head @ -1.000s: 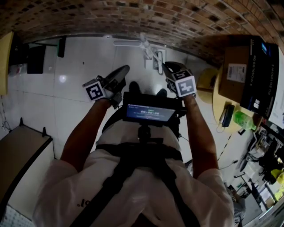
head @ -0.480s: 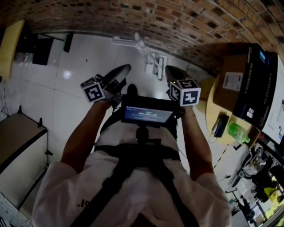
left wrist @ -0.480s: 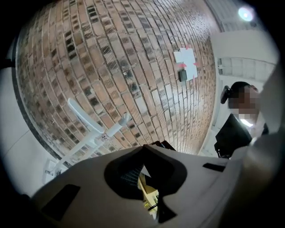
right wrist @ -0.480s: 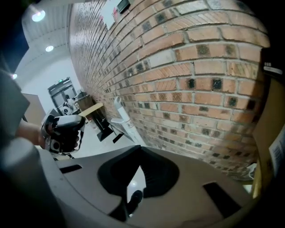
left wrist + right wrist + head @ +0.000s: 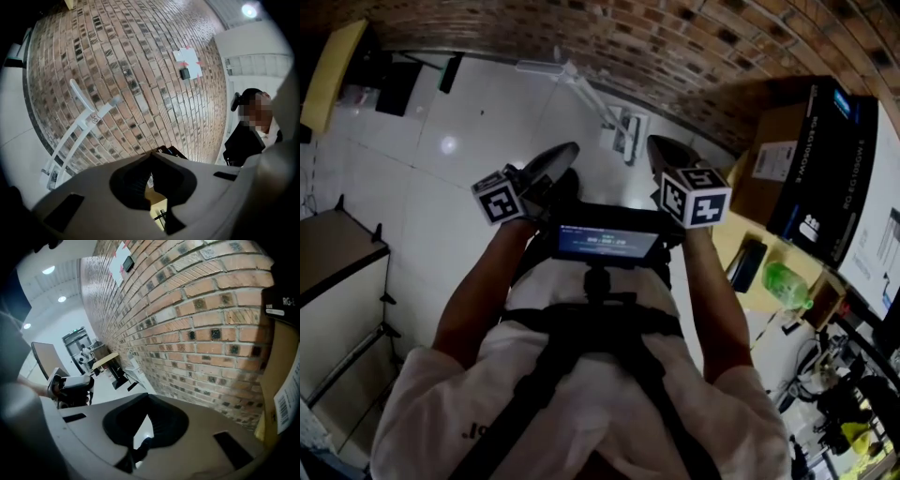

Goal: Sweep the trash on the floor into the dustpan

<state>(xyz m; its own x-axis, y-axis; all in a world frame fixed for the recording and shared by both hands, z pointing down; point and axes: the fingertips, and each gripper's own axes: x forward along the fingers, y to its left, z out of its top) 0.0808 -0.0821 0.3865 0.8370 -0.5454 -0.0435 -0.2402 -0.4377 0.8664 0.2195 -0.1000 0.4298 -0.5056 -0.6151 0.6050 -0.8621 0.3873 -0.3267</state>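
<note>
Fingers on both tools were pressed together with nothing between them. The left gripper (image 5: 570, 148) pointed level toward the brick wall (image 5: 675, 37), and the right gripper (image 5: 652, 142) angled downward beside it. Since a second earlier we had carried both a little higher and further forward at chest height. Our view had also swung, so the cardboard box (image 5: 769, 173) at the right slid further into the picture.

The white long-handled broom-and-dustpan set (image 5: 581, 92) leaned at the foot of the wall, ahead of the left gripper and well apart from both tools. Neither tool touched it. We could pick out no trash on the pale floor (image 5: 441, 103).

We judged that sweeping had not begun. We were only closing on the set, and the fingers would have to part before either handle could be taken.
</note>
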